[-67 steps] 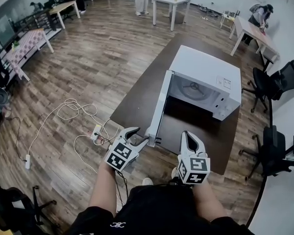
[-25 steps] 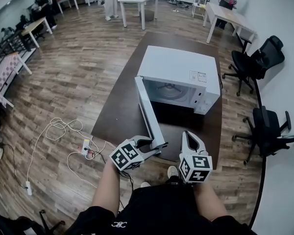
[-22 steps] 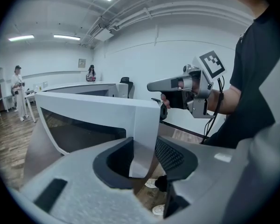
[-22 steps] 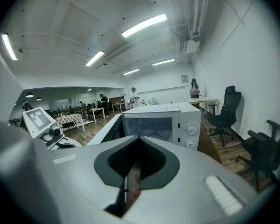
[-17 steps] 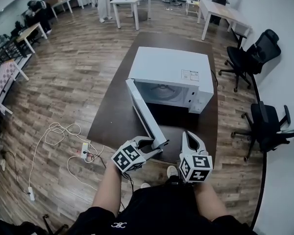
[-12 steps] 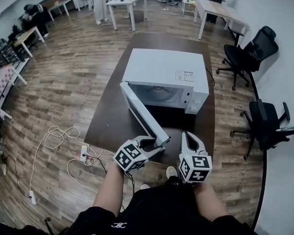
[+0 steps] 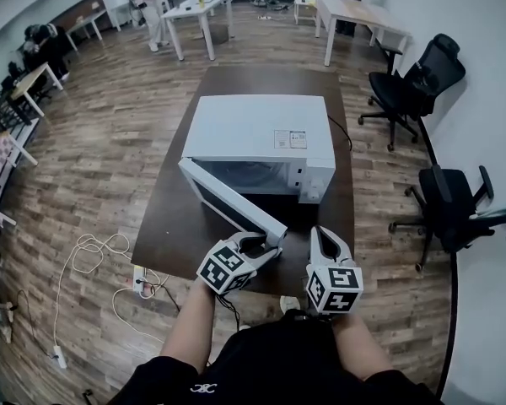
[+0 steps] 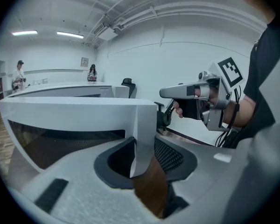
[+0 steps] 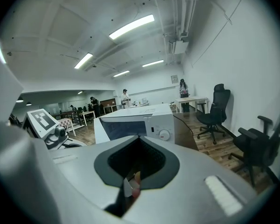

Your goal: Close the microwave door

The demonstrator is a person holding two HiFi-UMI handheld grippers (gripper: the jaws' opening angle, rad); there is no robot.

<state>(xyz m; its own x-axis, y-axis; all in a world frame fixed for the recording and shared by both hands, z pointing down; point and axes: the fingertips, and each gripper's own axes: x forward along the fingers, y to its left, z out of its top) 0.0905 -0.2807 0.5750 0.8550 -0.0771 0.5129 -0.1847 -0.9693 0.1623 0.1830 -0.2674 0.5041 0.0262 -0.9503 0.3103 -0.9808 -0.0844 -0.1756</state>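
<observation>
The microwave [image 7: 257, 129] sits on the dark bench [image 7: 164, 226], its body turned a little in my head view, with the control panel on the right of its front. Its door [image 7: 228, 201] stands partly open, hinged at the left and angled out toward me, so its free end reaches almost to the near edge of the bench.

My left gripper [image 7: 266, 245] is at that free end. In the left gripper view the white door edge stands upright between the fingers [image 8: 172, 155], with a pad against each face, so I read them as closed on the door at a middling width.

My right gripper [image 7: 327, 239] hovers just right of the left one, over the near edge of the bench and apart from the door. Its fingers [image 9: 149, 160] are drawn together with nothing held, pointing toward the microwave's front.

Two black chairs [image 7: 409, 87] stand off to the right, and white cables [image 7: 93, 251] lie on the wood floor to the left.
</observation>
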